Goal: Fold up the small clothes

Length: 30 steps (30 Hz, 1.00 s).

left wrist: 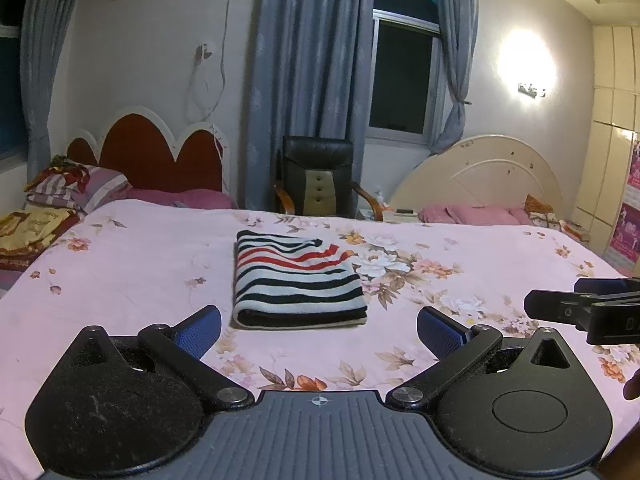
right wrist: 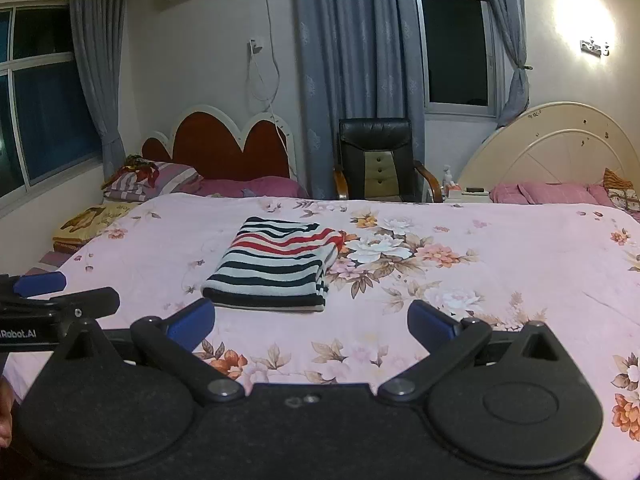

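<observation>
Both views show folded striped garment [left wrist: 298, 280]; right adds side window [right wrist: 44, 92].

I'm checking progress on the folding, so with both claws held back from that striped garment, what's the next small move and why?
Probably ease both claws back and leave it. The striped garment already lies as a compact, squared stack on the floral bedspread, and the left claw and right claw are open, empty and short of it. At most, tuck in the far right corner.

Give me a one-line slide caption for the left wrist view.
Open left gripper hovers before a folded striped garment on the floral bedsheet, right gripper alongside.
</observation>
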Each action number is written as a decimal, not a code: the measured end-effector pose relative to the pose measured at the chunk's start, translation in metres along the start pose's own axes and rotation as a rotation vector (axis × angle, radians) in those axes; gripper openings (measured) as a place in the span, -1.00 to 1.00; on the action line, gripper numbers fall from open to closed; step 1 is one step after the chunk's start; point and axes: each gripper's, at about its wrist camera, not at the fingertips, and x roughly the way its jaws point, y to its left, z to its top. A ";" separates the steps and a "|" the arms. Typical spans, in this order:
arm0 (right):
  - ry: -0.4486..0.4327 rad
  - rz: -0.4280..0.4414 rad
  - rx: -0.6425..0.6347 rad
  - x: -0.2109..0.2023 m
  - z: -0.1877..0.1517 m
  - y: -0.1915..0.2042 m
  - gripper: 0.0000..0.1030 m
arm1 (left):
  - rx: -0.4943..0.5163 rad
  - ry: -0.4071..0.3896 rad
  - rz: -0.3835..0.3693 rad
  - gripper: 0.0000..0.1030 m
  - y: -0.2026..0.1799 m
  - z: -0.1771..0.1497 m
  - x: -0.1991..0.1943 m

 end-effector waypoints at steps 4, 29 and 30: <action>0.003 -0.001 -0.003 0.001 0.001 0.001 0.98 | -0.002 0.003 0.001 1.00 0.002 0.001 0.004; 0.009 -0.007 -0.009 0.007 -0.001 0.003 0.98 | -0.014 -0.002 -0.021 1.00 0.006 -0.001 0.005; 0.010 -0.006 -0.009 0.007 -0.002 0.002 0.98 | -0.014 -0.003 -0.018 1.00 0.007 -0.001 0.005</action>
